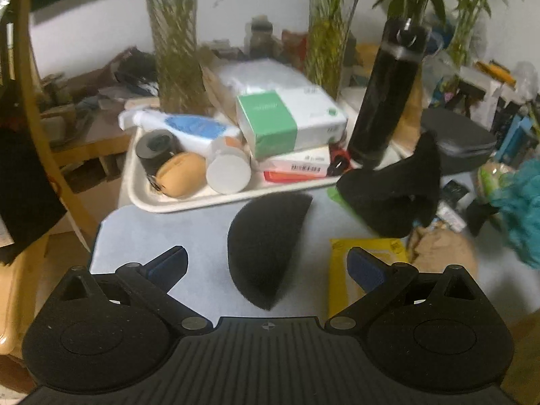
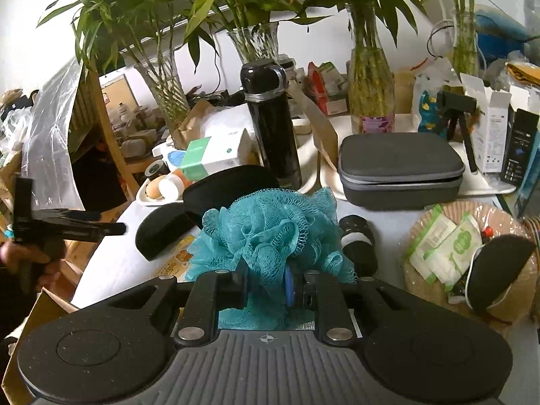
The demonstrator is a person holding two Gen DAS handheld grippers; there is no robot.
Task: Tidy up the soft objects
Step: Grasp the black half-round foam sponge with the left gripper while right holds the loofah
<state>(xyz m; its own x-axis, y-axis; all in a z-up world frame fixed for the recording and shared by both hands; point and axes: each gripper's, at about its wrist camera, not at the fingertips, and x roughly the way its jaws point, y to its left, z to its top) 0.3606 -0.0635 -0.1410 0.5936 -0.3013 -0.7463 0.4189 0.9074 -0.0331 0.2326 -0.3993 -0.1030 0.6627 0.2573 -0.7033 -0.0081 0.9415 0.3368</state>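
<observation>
Lying flat on the pale worktop (image 1: 162,236), the black half-moon foam pad (image 1: 266,249) sits between the fingers of my left tool (image 1: 268,265), which are spread wide apart and touch nothing. Its long axis runs from near-centre up toward the far right, with the straight edge on the right and the curved edge bulging left; the near tip points back at me. The surface looks matte, porous and spongy.

Beyond it, a second black soft piece (image 1: 391,192) lies crumpled, one corner standing up in a peak. A cream tray (image 1: 189,204) behind holds boxes and small containers, and a tall black flask (image 1: 384,101) stands upright beside it.

My right tool (image 2: 270,285) is clamped on the teal mesh bath pouf (image 2: 270,233), a ruffled, netted ball that bulges up and forward from the fingers, its gathered folds pinched between the blue pads (image 2: 288,287). It is held over the worktop, in front of a small dark roll (image 2: 357,241).

Off to the right, another black foam half-moon (image 2: 499,270) rests tilted on a round woven mat (image 2: 438,217).

In the right wrist view, the left tool appears at the far left, held level in my hand (image 2: 30,263).
</observation>
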